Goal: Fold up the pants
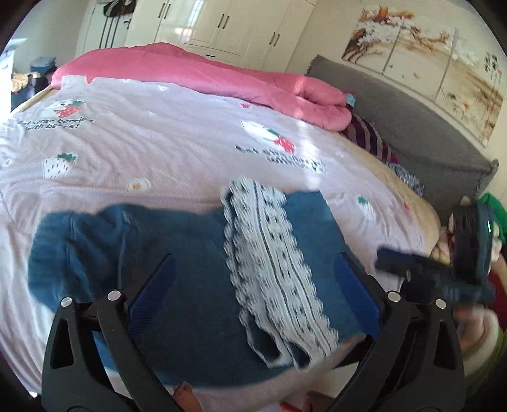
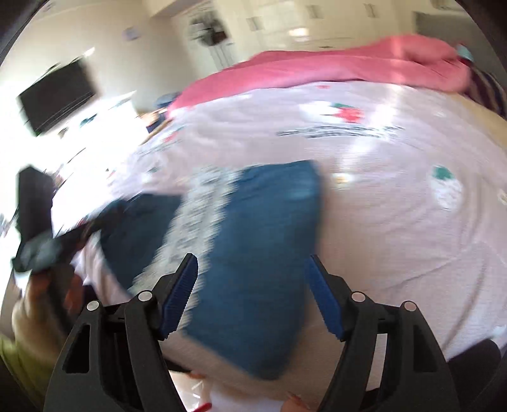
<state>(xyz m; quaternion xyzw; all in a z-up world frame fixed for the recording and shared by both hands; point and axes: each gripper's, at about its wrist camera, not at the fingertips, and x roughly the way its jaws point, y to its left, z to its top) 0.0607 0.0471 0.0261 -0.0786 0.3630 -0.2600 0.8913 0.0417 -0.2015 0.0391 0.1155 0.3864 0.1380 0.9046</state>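
Note:
Blue pants (image 1: 177,285) with a white lace strip (image 1: 272,263) lie bunched and partly folded on the pink strawberry-print bed cover (image 1: 152,139). My left gripper (image 1: 253,263) is open just above the pants, empty, its blue pads either side of the lace. The right gripper shows at the right edge of the left wrist view (image 1: 393,260). In the right wrist view the pants (image 2: 263,253) lie under my open, empty right gripper (image 2: 253,263); the lace (image 2: 196,215) is to their left. That view is blurred. The left gripper's body (image 2: 35,222) shows at its left edge.
A rolled pink quilt (image 1: 221,79) lies along the far side of the bed. A grey headboard (image 1: 412,126) and striped cushion (image 1: 367,136) are at right. White wardrobes (image 1: 221,25) stand behind. A dark TV (image 2: 57,95) hangs on the wall.

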